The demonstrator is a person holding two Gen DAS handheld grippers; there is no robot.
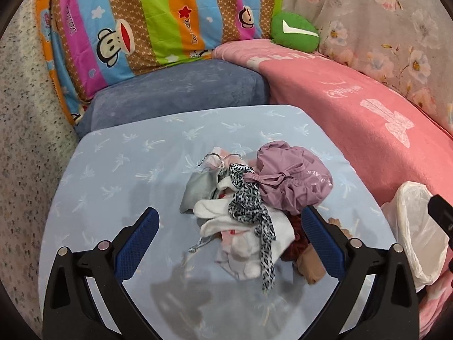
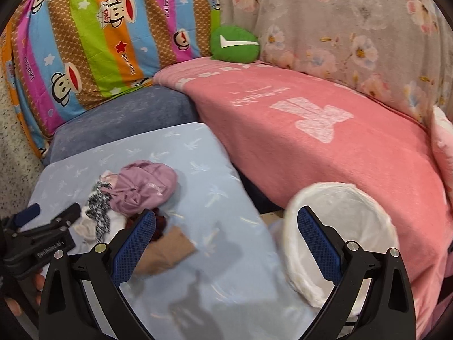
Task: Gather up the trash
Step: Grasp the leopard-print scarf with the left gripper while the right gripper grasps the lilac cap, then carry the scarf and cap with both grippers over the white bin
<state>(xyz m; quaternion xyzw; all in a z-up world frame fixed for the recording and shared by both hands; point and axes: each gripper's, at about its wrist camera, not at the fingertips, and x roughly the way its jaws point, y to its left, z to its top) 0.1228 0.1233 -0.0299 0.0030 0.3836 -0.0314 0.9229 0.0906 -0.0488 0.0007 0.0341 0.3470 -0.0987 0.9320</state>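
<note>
Hovering wide-open and empty, the left gripper [image 1: 229, 223] faced the trash pile [image 1: 249, 206] on the blue surface [image 1: 113, 170]; the right gripper [image 2: 226, 223], equally open, neared the bin [image 2: 345, 198]. Grasping probably comes next.
</note>
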